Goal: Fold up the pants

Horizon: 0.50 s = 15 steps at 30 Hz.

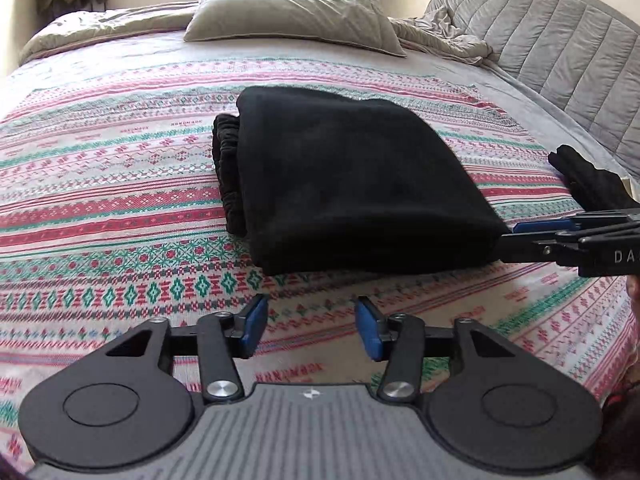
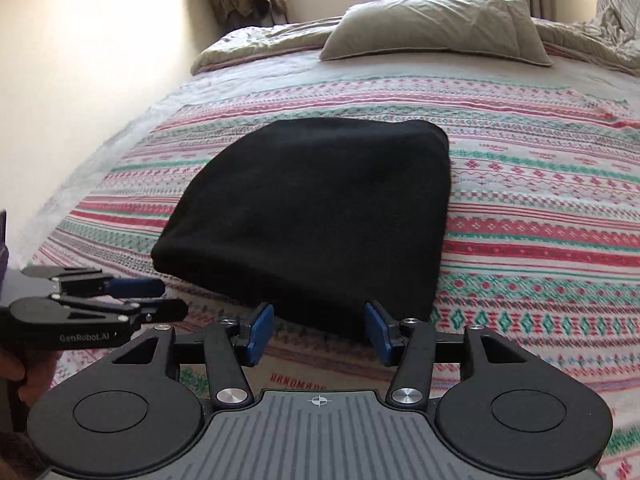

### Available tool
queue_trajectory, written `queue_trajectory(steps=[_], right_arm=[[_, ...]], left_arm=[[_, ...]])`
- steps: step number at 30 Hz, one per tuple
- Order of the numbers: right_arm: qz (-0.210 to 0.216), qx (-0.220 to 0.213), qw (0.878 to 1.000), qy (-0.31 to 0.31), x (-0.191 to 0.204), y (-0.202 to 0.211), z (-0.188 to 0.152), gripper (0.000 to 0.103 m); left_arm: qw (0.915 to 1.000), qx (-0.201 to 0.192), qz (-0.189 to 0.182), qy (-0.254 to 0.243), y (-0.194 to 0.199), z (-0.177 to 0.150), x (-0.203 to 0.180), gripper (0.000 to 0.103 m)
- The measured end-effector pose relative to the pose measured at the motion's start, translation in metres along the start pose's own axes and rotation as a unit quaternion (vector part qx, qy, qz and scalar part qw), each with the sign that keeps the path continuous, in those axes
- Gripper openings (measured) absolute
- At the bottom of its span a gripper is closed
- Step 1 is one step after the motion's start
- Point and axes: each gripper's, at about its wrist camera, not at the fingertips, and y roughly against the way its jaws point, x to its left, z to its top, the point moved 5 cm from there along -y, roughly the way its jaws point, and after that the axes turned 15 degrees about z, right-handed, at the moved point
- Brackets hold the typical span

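Note:
The black pants (image 1: 352, 184) lie folded into a thick bundle on the patterned bedspread (image 1: 120, 208), with the elastic waistband showing at the bundle's left side. They also show in the right wrist view (image 2: 316, 216). My left gripper (image 1: 312, 324) is open and empty, just short of the bundle's near edge; it also shows at the left of the right wrist view (image 2: 168, 300). My right gripper (image 2: 318, 332) is open, its blue pads either side of the bundle's near edge without closing on it. It reaches in from the right in the left wrist view (image 1: 516, 236).
A grey pillow (image 1: 296, 16) and a rumpled duvet (image 1: 440, 36) lie at the far end of the bed. A quilted grey headboard (image 1: 560, 52) runs along the right. A dark cloth item (image 1: 588, 180) lies near the right edge. A wall (image 2: 80, 80) borders the left side.

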Motion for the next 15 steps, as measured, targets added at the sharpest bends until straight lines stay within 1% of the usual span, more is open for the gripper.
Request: queue_trajectory(steps=[1,2,3,4,5,6,7,8,9,10,12,15], right_arm=[[-0.006,-0.001,1.0,0.001,0.002,0.006,0.0,0.051],[-0.014,-0.002,1.0,0.005,0.005,0.011,0.0,0.054],[-0.024,-0.003,1.0,0.01,0.008,0.016,-0.001,0.06],[-0.036,-0.006,0.999,0.014,0.011,0.021,-0.002,0.063],[-0.046,-0.009,0.999,0.019,0.014,0.025,-0.004,0.069],[-0.054,-0.012,0.998,0.025,0.016,0.029,-0.006,0.074],[-0.063,-0.016,0.997,0.032,0.018,0.033,-0.007,0.076],[-0.075,-0.022,0.996,0.038,0.02,0.036,-0.01,0.084],[-0.088,-0.031,0.995,0.043,0.02,0.038,-0.012,0.088],[-0.099,-0.038,0.993,0.048,0.021,0.04,-0.014,0.089],[-0.113,-0.051,0.991,0.043,0.018,0.039,-0.02,0.095],[-0.128,-0.055,0.99,0.018,0.01,0.034,-0.027,0.096]], left_arm=[[1.0,-0.002,0.004,0.002,0.006,0.0,-0.002,0.068],[0.9999,-0.003,0.013,0.005,0.01,0.001,-0.006,0.072],[0.9997,-0.004,0.024,0.007,0.015,0.001,-0.008,0.079],[0.9993,-0.006,0.036,0.008,0.018,0.001,-0.011,0.086],[0.9986,-0.009,0.05,0.009,0.023,0.0,-0.014,0.089],[0.9977,-0.014,0.065,0.01,0.026,-0.001,-0.017,0.094],[0.9966,-0.018,0.08,0.011,0.026,-0.001,-0.02,0.098],[0.9953,-0.023,0.093,0.014,0.028,-0.002,-0.023,0.101],[0.9939,-0.027,0.105,0.019,0.03,-0.003,-0.025,0.103],[0.9924,-0.03,0.116,0.025,0.031,-0.004,-0.026,0.103],[0.9898,-0.032,0.134,0.037,0.03,-0.005,-0.028,0.103],[0.9867,-0.022,0.149,0.06,0.026,-0.008,-0.028,0.103]])
